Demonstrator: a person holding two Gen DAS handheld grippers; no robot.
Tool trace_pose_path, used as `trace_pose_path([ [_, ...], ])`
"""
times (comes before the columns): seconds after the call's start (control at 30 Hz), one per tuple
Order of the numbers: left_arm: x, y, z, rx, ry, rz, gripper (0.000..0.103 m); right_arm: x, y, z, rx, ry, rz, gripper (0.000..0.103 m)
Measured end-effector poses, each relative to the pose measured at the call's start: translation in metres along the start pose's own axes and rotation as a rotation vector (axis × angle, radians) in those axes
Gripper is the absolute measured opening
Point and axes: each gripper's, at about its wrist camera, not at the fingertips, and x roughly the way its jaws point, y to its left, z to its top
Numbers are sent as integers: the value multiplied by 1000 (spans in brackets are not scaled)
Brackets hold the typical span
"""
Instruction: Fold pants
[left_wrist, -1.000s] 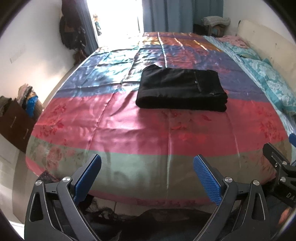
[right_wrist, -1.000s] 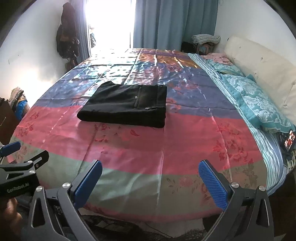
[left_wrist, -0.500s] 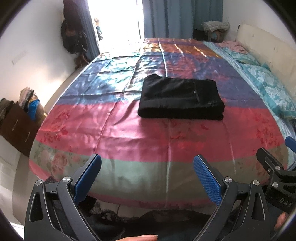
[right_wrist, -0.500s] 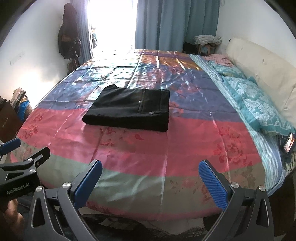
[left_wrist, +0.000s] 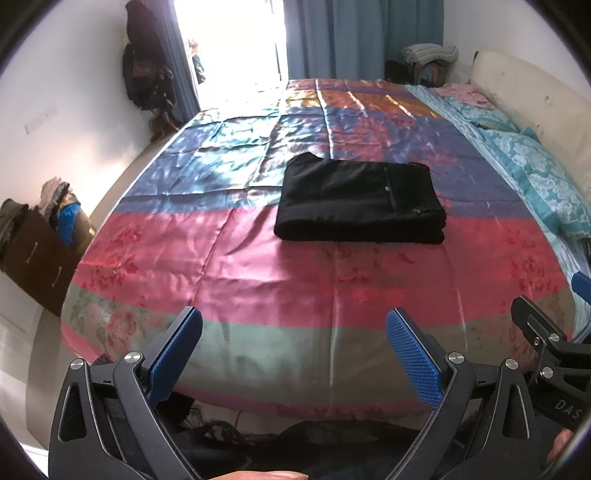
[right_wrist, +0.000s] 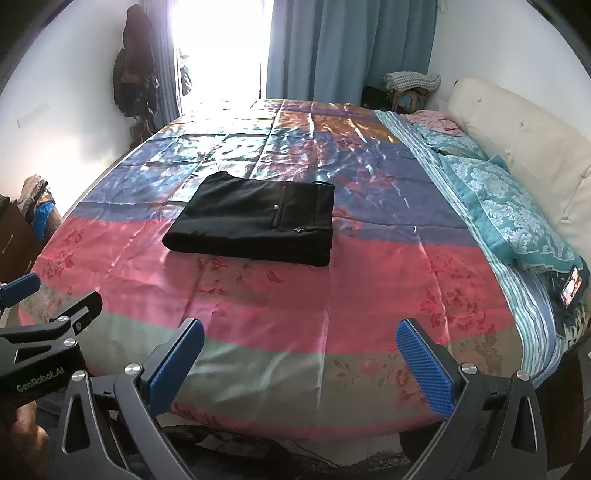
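Black pants (left_wrist: 360, 203) folded into a flat rectangle on your glossy satin bedspread (left_wrist: 280, 280), your left gripper (left_wrist: 293, 345) and right gripper (right_wrist: 300, 352) both with ribbed blue jaws wide apart, holding nothing.

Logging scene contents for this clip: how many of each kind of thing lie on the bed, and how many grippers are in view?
Folded black pants: 1
Teal patterned pillows: 1 fully in view; a second may lie behind it, cannot tell
Pink cloth by the headboard: 1
Phone at the bed's right edge: 1
Grippers, left gripper and right gripper, both open and empty: 2
Total: 6
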Motion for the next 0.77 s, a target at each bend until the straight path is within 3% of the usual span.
trace_pose_path([
  [0.57,4,0,-2,-1,5,5,100,4,-2,-4,3,20,-5,103],
  [0.77,0,0,-3,16,-31,27,100,5,-3,-5,9,21,-4,103],
])
